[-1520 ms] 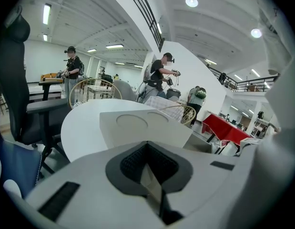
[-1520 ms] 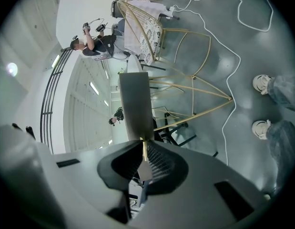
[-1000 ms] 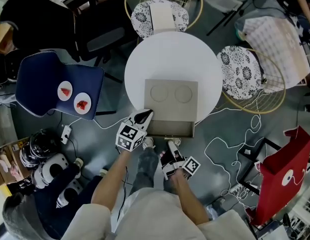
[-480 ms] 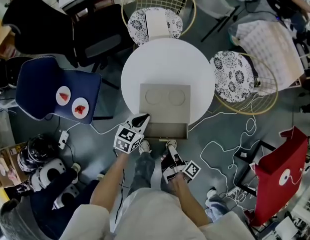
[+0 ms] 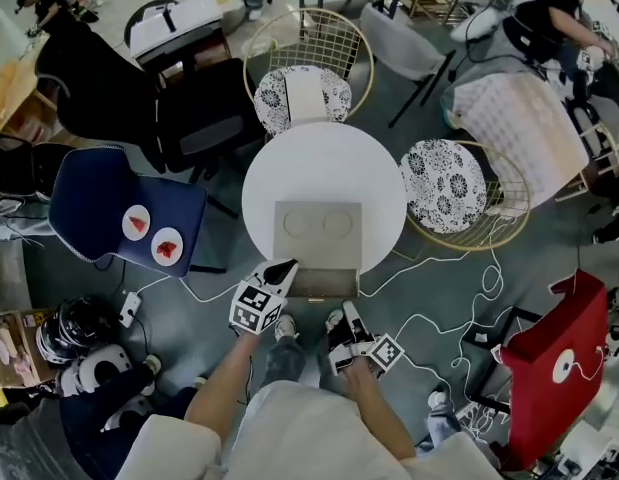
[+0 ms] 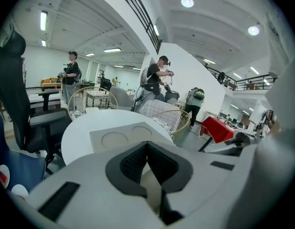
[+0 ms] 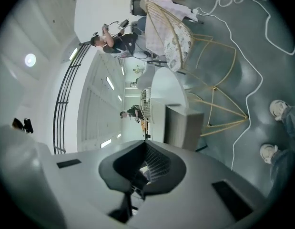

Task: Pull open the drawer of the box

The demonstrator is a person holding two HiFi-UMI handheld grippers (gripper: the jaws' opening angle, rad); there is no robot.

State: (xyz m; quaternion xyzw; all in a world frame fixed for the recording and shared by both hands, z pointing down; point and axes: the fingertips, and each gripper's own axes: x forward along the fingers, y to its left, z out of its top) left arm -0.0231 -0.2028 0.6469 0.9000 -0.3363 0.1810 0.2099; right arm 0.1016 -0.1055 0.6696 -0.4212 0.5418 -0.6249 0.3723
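Head view: the flat beige box is sitting on the round white worktop, its drawer front facing the person and running left to right. The left gripper is hovering at its near left corner, closer than the right gripper. Left gripper view: jaws are pressing together on nothing, matte box top just ahead. Right gripper view: jaws have just been closing, empty, box lying ahead.

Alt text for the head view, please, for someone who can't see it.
Looking steeply down, a grey box sits at the near edge of a round white table. The left gripper is at the box's front left corner; the right gripper, its fingers just closed on nothing, hangs short of it. Chairs ring the table.
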